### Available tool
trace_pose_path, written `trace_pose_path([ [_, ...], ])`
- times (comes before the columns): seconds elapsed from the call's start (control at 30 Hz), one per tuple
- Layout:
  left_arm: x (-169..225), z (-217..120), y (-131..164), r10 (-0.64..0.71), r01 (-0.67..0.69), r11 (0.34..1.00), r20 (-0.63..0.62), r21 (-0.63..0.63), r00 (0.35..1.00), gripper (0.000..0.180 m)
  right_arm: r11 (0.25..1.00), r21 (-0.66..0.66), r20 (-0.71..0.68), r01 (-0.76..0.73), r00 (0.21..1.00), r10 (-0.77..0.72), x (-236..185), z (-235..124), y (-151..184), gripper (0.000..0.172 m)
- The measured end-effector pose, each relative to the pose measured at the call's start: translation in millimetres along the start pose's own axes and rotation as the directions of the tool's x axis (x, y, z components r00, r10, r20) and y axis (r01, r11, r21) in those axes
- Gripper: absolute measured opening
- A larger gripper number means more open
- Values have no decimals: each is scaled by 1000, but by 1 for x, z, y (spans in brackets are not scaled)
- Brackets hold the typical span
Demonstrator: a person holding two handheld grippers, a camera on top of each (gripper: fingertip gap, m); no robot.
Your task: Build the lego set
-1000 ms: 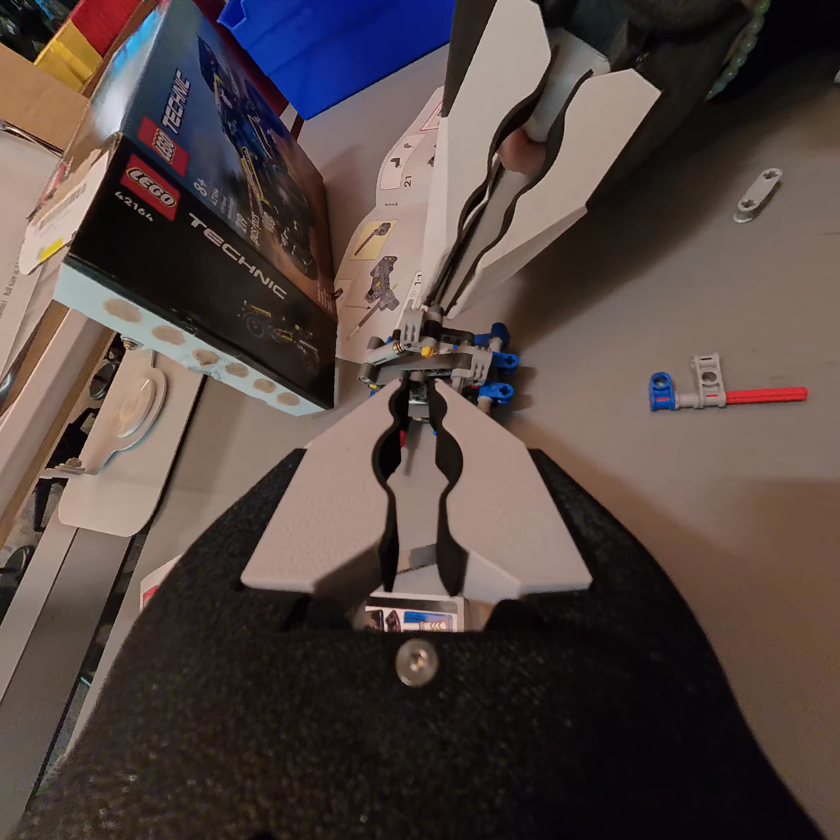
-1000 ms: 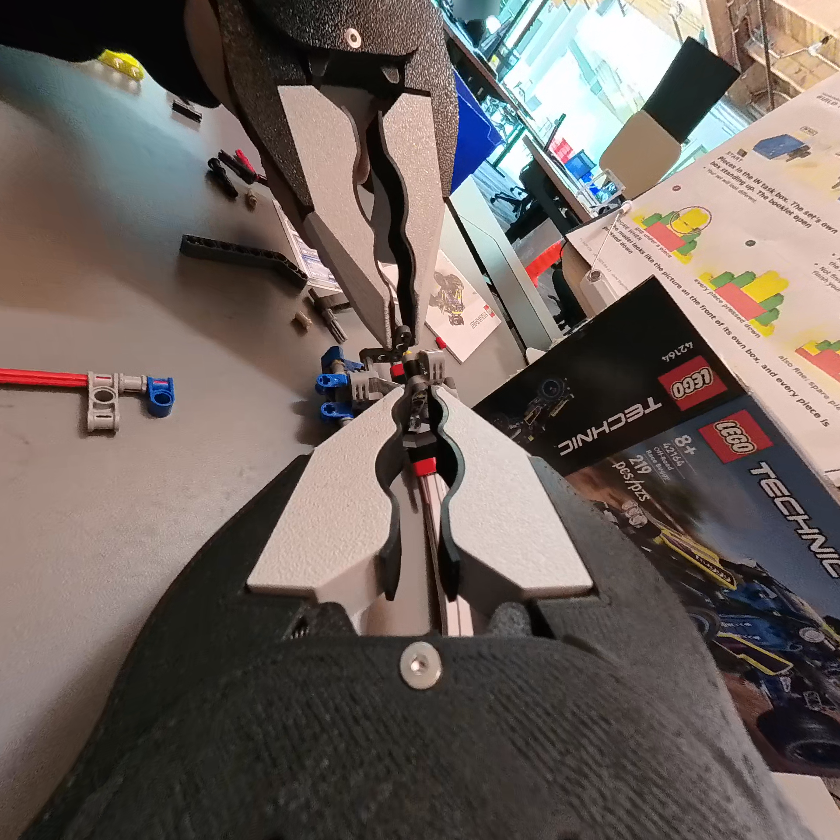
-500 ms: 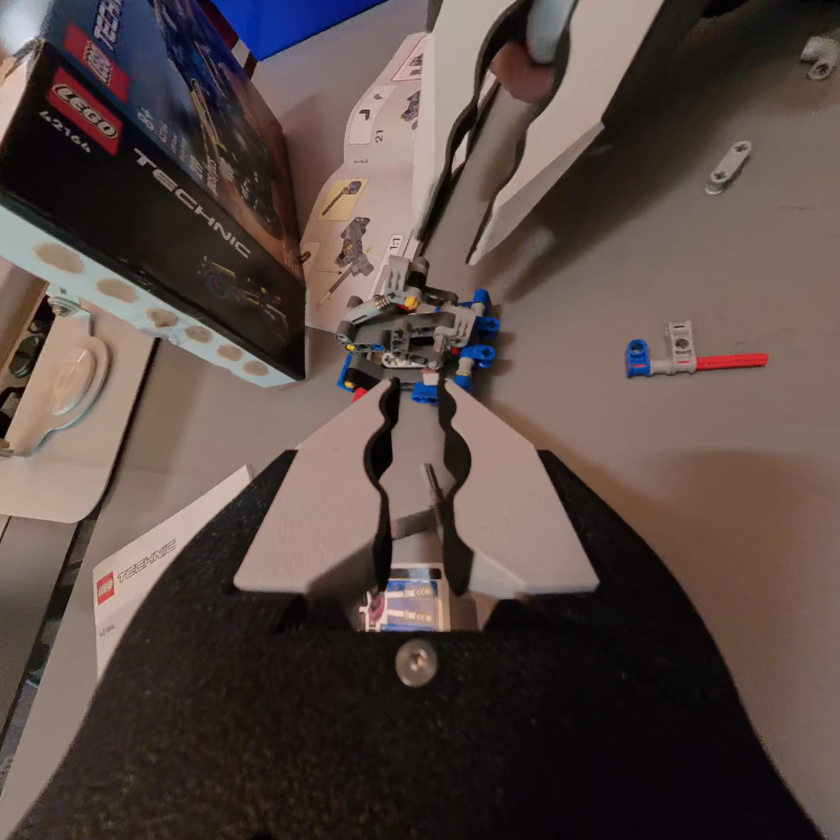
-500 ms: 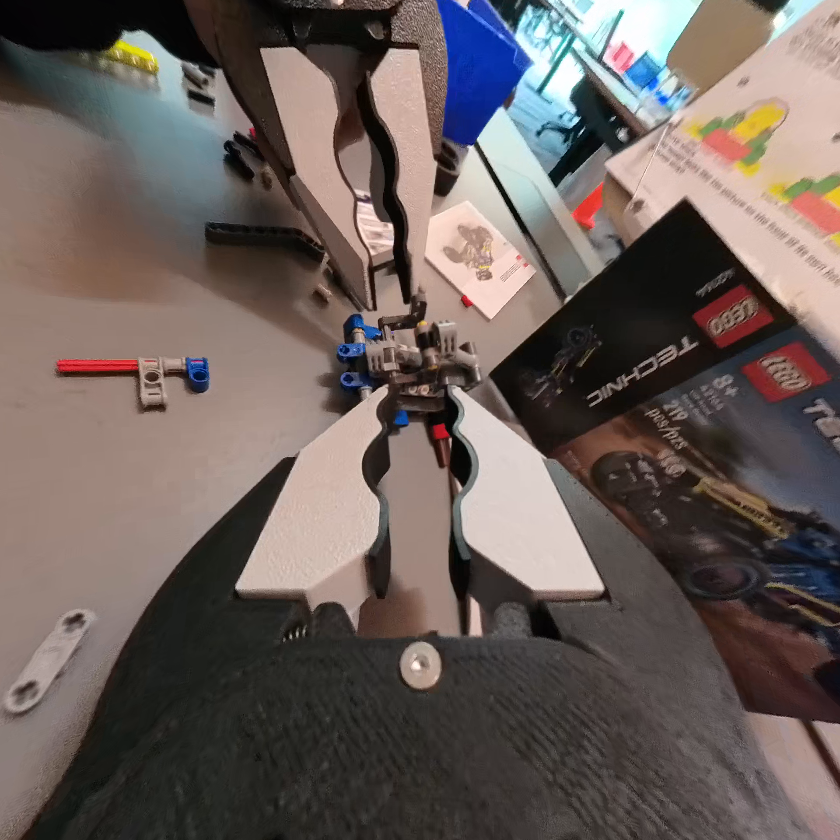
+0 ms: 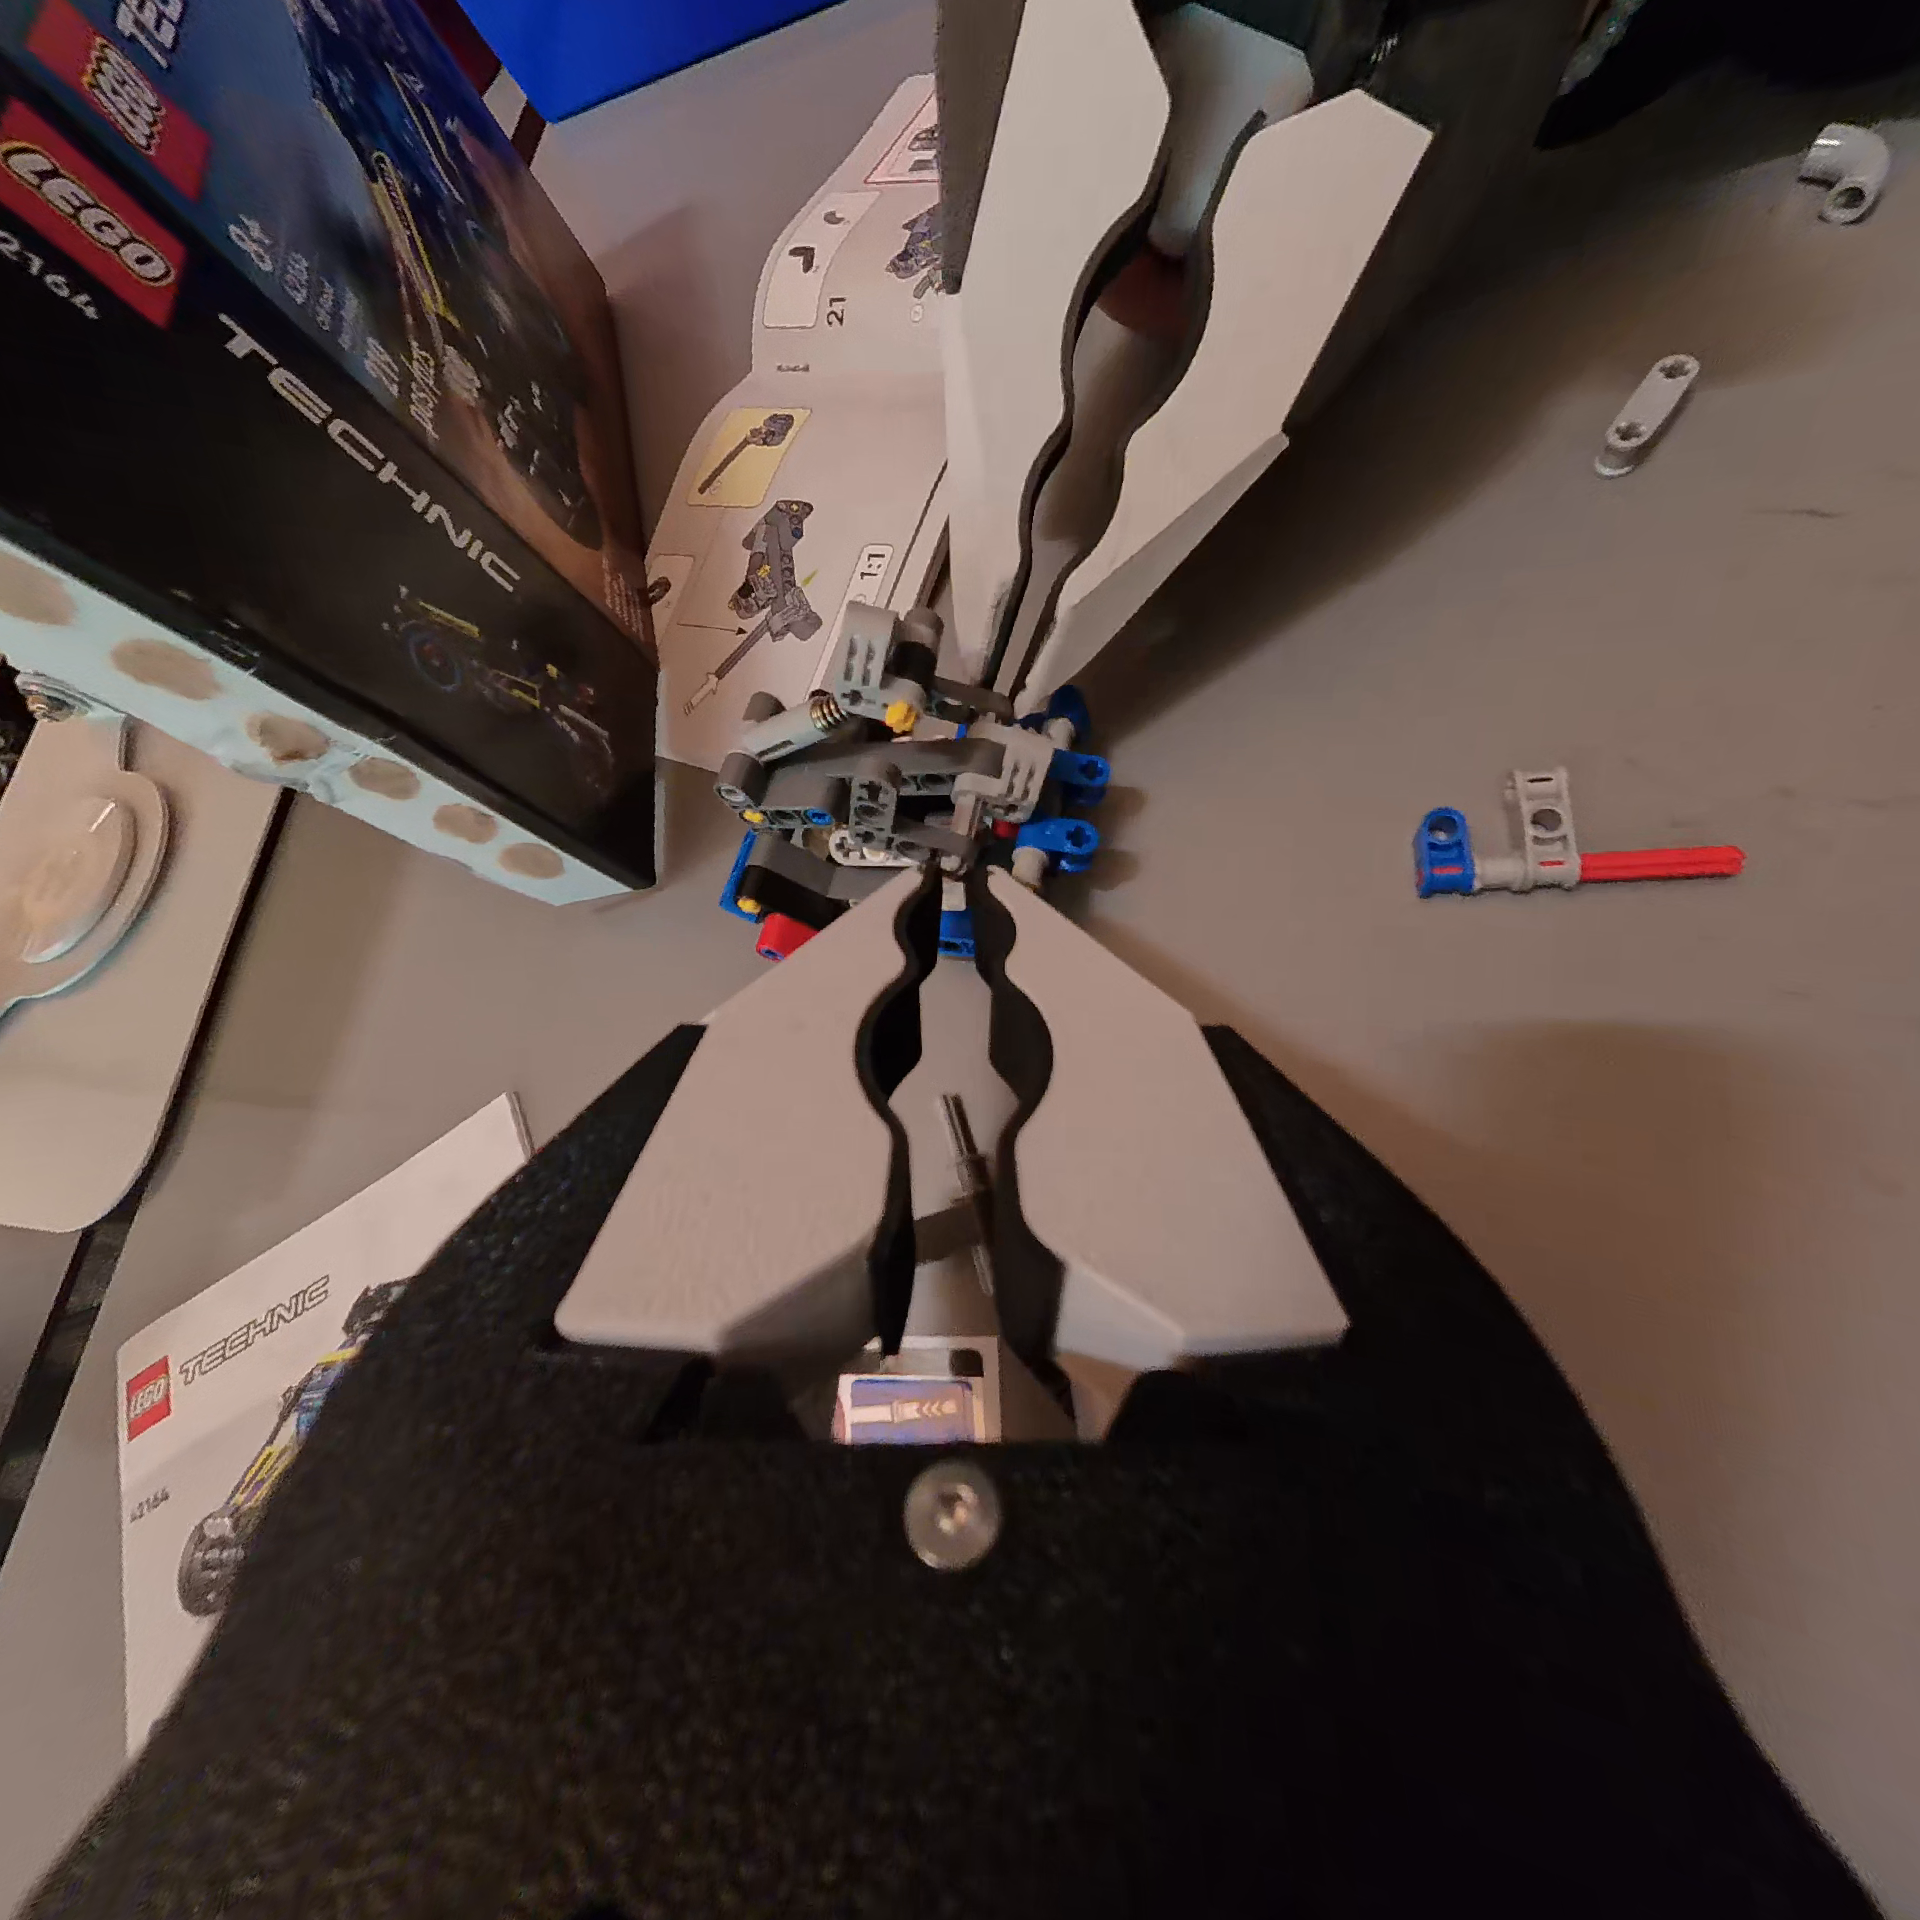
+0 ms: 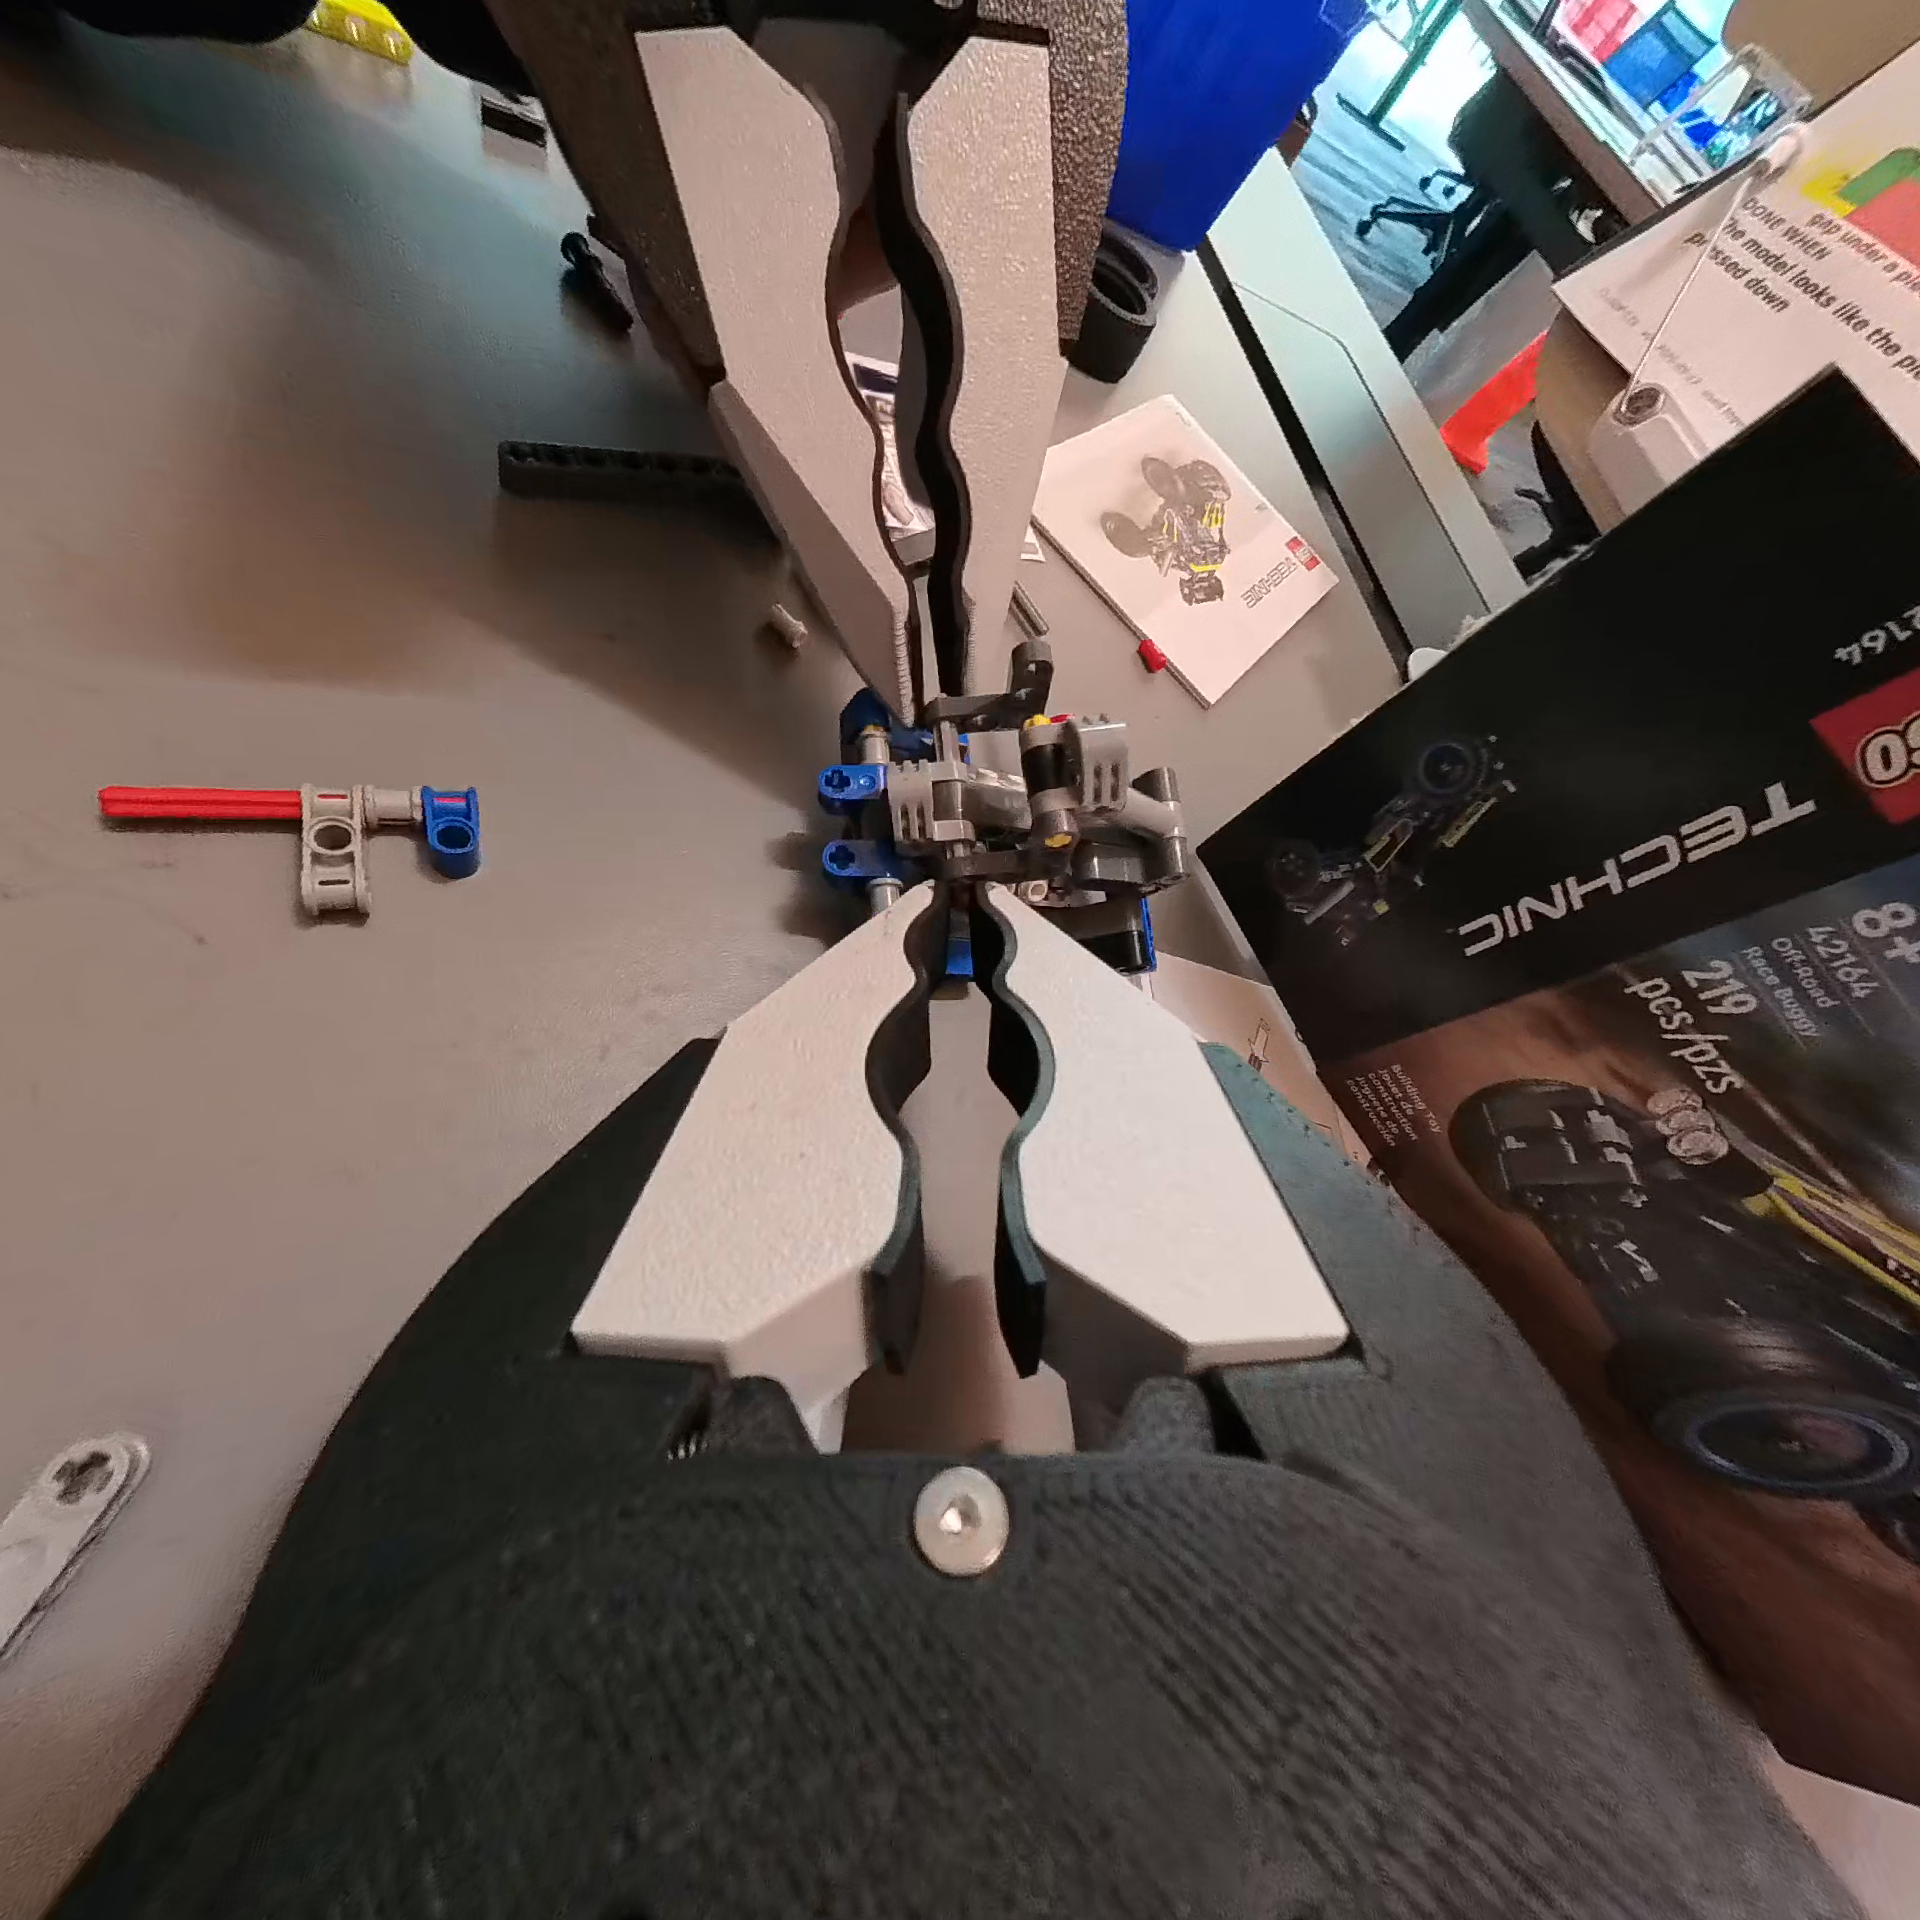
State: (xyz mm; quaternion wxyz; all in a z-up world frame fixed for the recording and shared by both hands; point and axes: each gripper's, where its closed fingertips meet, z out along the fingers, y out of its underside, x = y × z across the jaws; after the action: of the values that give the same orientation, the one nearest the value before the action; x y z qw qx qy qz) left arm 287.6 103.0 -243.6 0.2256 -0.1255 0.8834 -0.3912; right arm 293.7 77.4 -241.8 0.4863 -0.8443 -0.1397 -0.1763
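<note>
A dark toy box (image 5: 312, 436) stands at the left of the counter (image 5: 1455, 1143). Beside it the brick model (image 5: 894, 790) is pinched from opposite ends by the nearly closed left gripper (image 5: 951, 878) and right gripper (image 6: 951, 899). Farther right lies a red-rod piece (image 5: 1579, 857).

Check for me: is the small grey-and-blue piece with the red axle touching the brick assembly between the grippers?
Apart. The left wrist view shows the red-axle piece lying alone to the right of the assembly, with bare grey table between them.
</note>
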Motion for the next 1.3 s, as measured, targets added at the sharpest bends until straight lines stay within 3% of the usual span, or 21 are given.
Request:
trace_pose_path([
  [0.23,-2,0,4,32,-31,999,14,-23,999,2,999,3,-40,55,998,-55,1,3,-2,0],
  [0.63,-1,-2,2,-56,56,998,-25,21,998,3,993,-1,-47,116,992,-116,-4,3,-1,0],
  [0.9,2,3,10,-26,25,999,-18,-47,1000,2,992,35,-85,125,989,-122,0,1,-7,0],
  [1.3,5,2,4,-3,2,999,-25,-33,1000,0,988,-1,-96,155,983,-154,1,-2,2,0],
])
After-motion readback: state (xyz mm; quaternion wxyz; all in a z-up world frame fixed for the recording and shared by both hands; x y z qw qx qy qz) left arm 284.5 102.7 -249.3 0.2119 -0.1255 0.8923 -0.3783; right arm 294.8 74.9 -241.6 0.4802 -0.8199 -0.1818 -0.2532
